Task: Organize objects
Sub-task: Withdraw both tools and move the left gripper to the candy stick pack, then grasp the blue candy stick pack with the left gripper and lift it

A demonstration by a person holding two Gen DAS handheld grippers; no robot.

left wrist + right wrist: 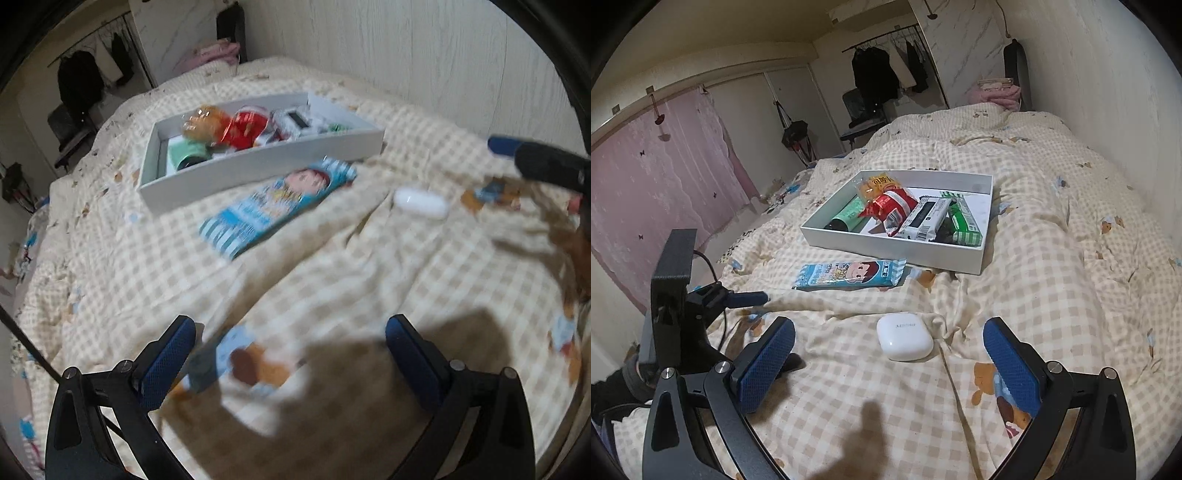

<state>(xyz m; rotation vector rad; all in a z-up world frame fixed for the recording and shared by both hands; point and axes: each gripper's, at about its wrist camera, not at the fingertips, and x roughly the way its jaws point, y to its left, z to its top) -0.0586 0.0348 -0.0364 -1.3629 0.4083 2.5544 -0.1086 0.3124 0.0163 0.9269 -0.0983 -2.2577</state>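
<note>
Pickup of the white earbud case (905, 340) looks next: it lies just ahead between the right gripper's (888, 363) parted jaws; left gripper (290, 358) spread, empty; closing comes next.

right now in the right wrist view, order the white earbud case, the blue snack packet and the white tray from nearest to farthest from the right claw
1. White earbud case: on the quilt just ahead of the open right claw, between its fingers.
2. Blue snack packet: farther on, slightly left, lying flat in front of the tray.
3. White tray: farthest, beyond the packet, holding other snacks.
</note>
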